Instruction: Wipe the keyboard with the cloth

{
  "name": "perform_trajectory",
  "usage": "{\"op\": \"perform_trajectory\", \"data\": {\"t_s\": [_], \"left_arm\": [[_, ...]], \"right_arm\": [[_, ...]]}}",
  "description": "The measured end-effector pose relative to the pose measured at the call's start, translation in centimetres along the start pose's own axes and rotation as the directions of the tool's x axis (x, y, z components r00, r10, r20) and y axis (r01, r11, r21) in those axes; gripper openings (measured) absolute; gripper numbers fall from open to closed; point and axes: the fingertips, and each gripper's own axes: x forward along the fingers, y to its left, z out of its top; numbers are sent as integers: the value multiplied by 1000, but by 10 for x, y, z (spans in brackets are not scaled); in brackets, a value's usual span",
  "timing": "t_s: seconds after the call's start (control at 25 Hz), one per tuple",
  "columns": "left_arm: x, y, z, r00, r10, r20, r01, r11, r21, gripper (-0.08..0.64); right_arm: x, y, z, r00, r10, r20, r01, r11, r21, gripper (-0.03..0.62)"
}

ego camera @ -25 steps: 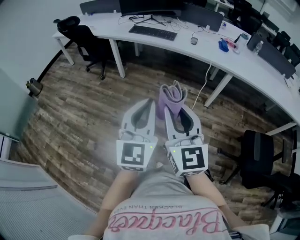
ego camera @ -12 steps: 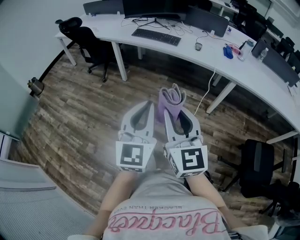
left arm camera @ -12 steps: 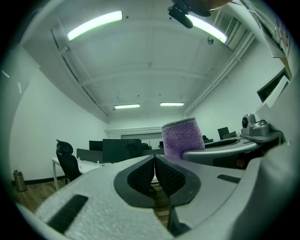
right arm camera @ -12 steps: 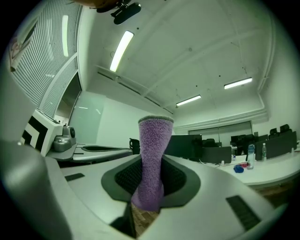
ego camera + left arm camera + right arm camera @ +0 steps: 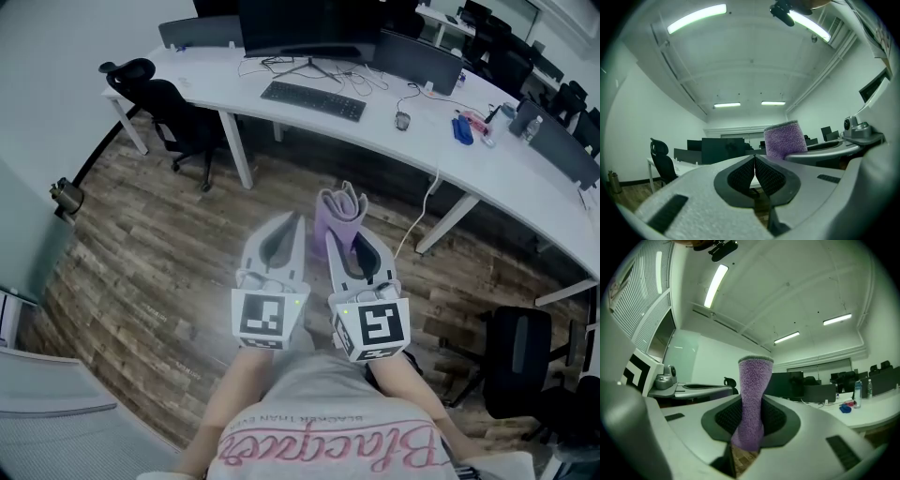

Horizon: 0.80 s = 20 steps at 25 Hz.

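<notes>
Office with a long curved white desk (image 5: pixel 487 164); the flat black keyboard (image 5: pixel 313 100) sits near its front edge, well away. The right gripper (image 5: pixel 751 420) is clamped on the fuzzy purple cloth (image 5: pixel 752 394), and the left gripper (image 5: pixel 754 161) is closed and empty. I'd get close first, then press the cloth flat.

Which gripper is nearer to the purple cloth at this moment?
Right. The right gripper is shut on the purple cloth, which stands up between its jaws. The left gripper is shut on nothing and sits beside the cloth, on its left.
</notes>
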Motion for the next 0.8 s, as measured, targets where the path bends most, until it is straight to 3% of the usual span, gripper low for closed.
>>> {"op": "perform_trajectory", "data": {"t_s": [0.56,0.8], "left_arm": [[98,115,-20,999,-42,-16,42,999,-11,5],[133,149,-26,998,-64,-16,64,998,-28,5]], "right_arm": [[157,-9,-8,999,-30,-42,30,999,17,86],[197,-14,-4,998,-53,-28,53,999,7,86]]}}
